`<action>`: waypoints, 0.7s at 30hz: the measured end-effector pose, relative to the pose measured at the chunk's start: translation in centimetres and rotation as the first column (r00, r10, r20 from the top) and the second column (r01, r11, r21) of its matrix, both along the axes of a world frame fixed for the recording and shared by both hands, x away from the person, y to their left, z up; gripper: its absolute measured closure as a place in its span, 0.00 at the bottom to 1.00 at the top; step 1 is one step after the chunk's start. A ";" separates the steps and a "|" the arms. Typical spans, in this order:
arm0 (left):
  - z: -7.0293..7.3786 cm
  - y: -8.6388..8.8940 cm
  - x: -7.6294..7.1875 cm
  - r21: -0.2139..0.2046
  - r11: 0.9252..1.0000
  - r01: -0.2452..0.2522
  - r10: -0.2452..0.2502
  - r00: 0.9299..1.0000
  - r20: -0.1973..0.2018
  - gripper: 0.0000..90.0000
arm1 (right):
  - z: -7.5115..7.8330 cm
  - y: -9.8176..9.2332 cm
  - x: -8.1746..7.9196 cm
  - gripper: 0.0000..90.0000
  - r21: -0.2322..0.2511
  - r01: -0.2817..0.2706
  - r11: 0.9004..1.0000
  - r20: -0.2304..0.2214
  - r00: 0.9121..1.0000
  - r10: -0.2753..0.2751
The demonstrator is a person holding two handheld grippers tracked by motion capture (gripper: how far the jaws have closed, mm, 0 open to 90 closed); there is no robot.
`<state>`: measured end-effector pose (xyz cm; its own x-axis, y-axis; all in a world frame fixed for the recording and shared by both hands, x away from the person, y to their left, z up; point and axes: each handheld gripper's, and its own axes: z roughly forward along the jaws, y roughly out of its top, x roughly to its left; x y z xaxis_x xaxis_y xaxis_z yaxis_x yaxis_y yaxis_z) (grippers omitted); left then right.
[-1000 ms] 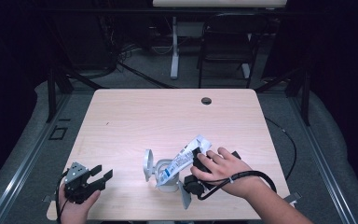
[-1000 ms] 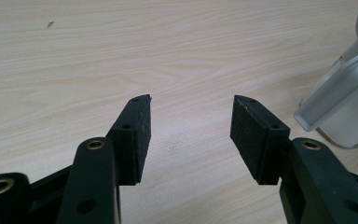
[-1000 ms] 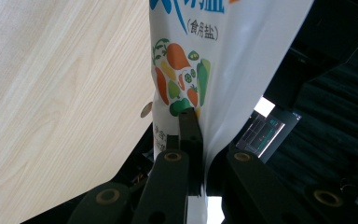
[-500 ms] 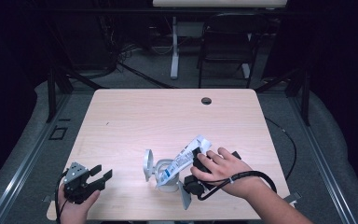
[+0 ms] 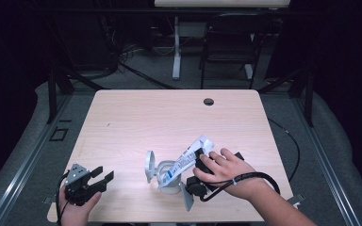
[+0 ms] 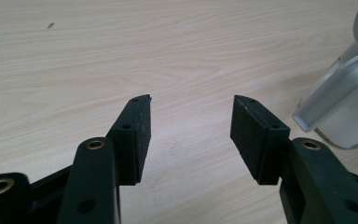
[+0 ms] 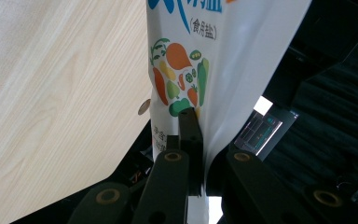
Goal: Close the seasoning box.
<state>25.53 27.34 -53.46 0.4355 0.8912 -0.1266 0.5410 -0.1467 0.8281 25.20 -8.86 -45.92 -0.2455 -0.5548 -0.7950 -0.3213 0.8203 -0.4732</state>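
At the near edge of the pale wooden surface (image 5: 136, 117), the right tongs (image 5: 201, 162) were clamped tight on the end of a white salt packet (image 5: 186, 161), its printed vegetables showing just past the pinching pads in the right gripper view. The packet sloped down to the left from the tongs, its lower end resting on a grey-and-white holder (image 5: 166, 176) that stood near the middle of the near edge. Well apart at the near left corner, the left tongs (image 5: 101, 176) stood wide open with nothing between the pads, aimed right across bare wood towards the holder.
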 end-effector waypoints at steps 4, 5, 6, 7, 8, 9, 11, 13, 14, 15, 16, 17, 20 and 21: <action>-0.1 0.0 0.0 -0.001 1.000 -0.001 0.001 1.000 0.000 0.54 | 0.0 0.0 0.0 0.99 -0.003 0.002 1.000 -0.001 1.000 -0.002; -0.1 0.0 0.0 -0.001 1.000 0.000 0.000 1.000 0.000 0.54 | 0.0 -0.1 0.1 0.99 0.003 0.001 1.000 -0.005 1.000 -0.001; -0.1 0.0 0.0 -0.001 1.000 0.001 -0.001 1.000 0.000 0.54 | 0.0 -0.1 0.1 0.99 0.006 -0.005 1.000 -0.008 1.000 0.005; 0.0 0.0 0.0 -0.001 1.000 -0.001 0.001 1.000 0.001 0.54 | 0.0 -0.1 0.1 0.99 0.003 -0.004 1.000 -0.010 1.000 0.004; -0.1 0.0 0.0 -0.002 1.000 -0.001 0.001 1.000 0.001 0.54 | 0.0 -0.1 0.1 0.99 0.000 -0.002 1.000 -0.004 1.000 0.002; -0.1 0.0 0.0 -0.002 1.000 -0.001 0.001 1.000 0.000 0.54 | 0.0 -0.1 0.1 0.99 -0.001 -0.001 1.000 -0.001 1.000 0.001; -0.1 -0.1 0.0 -0.002 1.000 -0.001 0.001 1.000 0.000 0.54 | -0.1 -0.1 0.1 0.99 -0.001 -0.003 1.000 -0.001 1.000 0.003; -0.1 -0.1 0.0 -0.001 1.000 0.000 0.000 1.000 -0.001 0.54 | 0.0 -0.1 0.0 0.99 -0.003 -0.002 1.000 0.001 1.000 0.002; -0.1 -0.1 0.0 -0.001 1.000 0.000 0.000 1.000 -0.001 0.54 | 0.0 -0.1 0.1 0.99 -0.003 -0.006 1.000 0.002 1.000 0.006; -0.1 -0.1 0.0 -0.001 1.000 -0.001 0.001 1.000 0.000 0.54 | 0.0 -0.1 0.0 0.99 -0.010 -0.017 1.000 0.015 1.000 0.018; 0.0 -0.1 0.0 -0.002 1.000 -0.001 0.001 1.000 0.000 0.54 | 0.0 -0.1 0.0 0.99 -0.026 -0.015 1.000 0.026 1.000 0.015; 0.0 -0.1 0.0 -0.002 1.000 -0.001 0.001 1.000 -0.001 0.54 | 0.0 0.0 -0.1 0.99 -0.037 -0.008 0.999 0.036 0.999 0.009; -0.1 -0.2 0.1 0.000 1.000 -0.002 0.002 1.000 -0.001 0.54 | -0.1 -0.1 0.0 0.99 -0.015 -0.017 1.000 0.019 1.000 0.017; -0.1 -0.2 0.1 0.002 1.000 -0.001 0.001 1.000 -0.001 0.54 | 0.0 0.0 -0.1 0.99 -0.024 -0.014 1.000 0.026 1.000 0.015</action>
<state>25.58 27.17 -53.54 0.4343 0.8920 -0.1254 0.5419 -0.1475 0.8274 25.12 -8.87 -45.95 -0.2165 -0.5768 -0.7877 -0.3206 0.8041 -0.5007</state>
